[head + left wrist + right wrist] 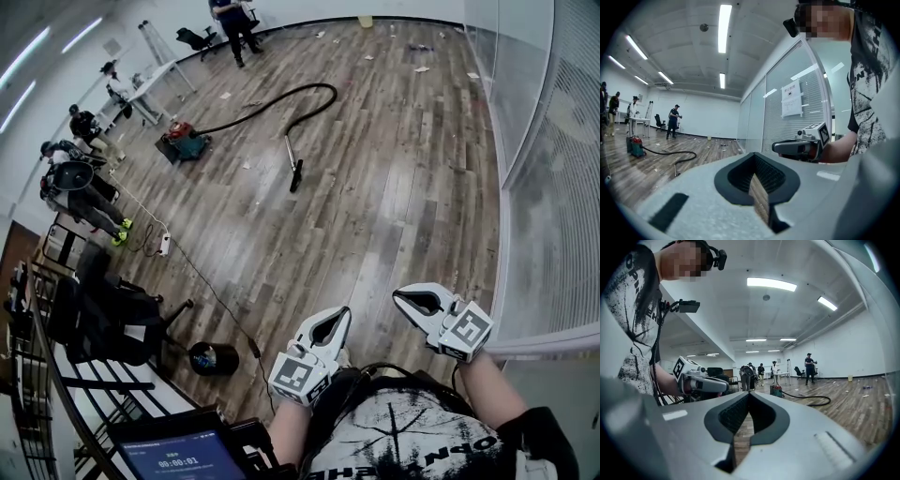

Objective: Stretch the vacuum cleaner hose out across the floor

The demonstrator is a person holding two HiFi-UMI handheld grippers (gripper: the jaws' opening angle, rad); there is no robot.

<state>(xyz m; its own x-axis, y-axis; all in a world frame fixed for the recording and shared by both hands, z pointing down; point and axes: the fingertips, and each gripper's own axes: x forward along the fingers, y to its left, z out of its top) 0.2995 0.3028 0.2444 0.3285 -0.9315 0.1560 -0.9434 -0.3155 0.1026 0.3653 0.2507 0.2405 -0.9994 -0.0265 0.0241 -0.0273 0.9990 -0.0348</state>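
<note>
Hose (314, 85) lies curled well apart from the left tongs (330, 323) and right tongs (409, 297), both pressed together, empty.

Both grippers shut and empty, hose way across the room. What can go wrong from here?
1. A black cable runs from the power strip across the floor, on the way to the vacuum cleaner; walking over could snag it.
2. The hose lies in a curve; pulling its wand may drag the vacuum cleaner instead of straightening the hose.
</note>
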